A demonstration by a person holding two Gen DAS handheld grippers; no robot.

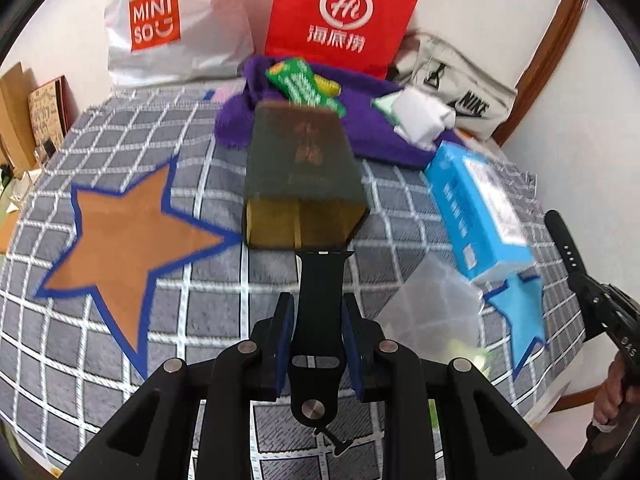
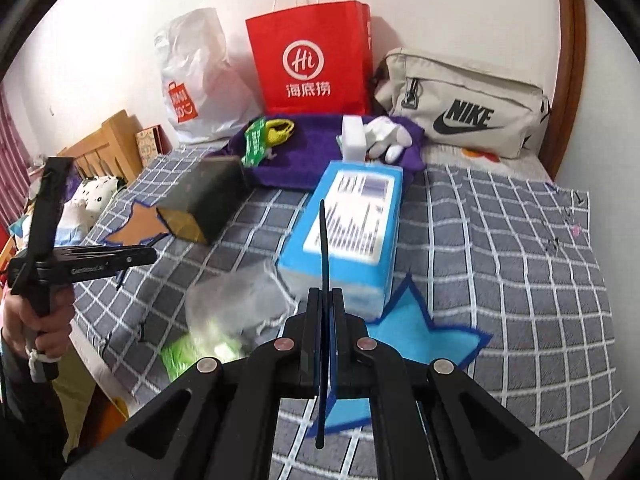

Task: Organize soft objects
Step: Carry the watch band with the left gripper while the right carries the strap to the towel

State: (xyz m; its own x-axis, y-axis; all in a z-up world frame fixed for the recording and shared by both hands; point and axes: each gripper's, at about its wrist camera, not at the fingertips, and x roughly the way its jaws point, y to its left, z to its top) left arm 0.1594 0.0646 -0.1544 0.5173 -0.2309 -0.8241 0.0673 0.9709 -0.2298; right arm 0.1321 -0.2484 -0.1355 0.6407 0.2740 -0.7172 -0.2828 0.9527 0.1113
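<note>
Bedspread (image 1: 120,320): grey check with white lines, covering the bed; bears an orange star patch (image 1: 124,236) and a light blue star patch (image 2: 416,336).

Red paper bag (image 2: 312,60): upright against the wall at the far edge, white handles.

White Miniso bag (image 1: 168,24): just left of the red bag, also against the wall.

Beige Nike pouch (image 2: 464,104): lying to the right of the red bag.

Purple towel (image 2: 312,156): spread in front of the bags; carries a green packet (image 2: 256,142), a white block (image 2: 354,140) and a white glove (image 2: 388,132).

Blue box (image 2: 348,236): flat on the bedspread, near edge touching the blue star.

Dark green carton (image 1: 304,176): on its side, gold open end toward the left wrist camera.

Clear plastic wrapper (image 2: 236,304): blurred, left of the blue box.

Left gripper (image 1: 318,316): pinching a black watch strap half (image 1: 318,308), held flat-face up between the pads (its tip reaches toward the carton's open end).

Right gripper (image 2: 325,308): pressed together on a second black strap half (image 2: 325,248), seen edge-on, running forward over the blue box and back below the fingers.
</note>
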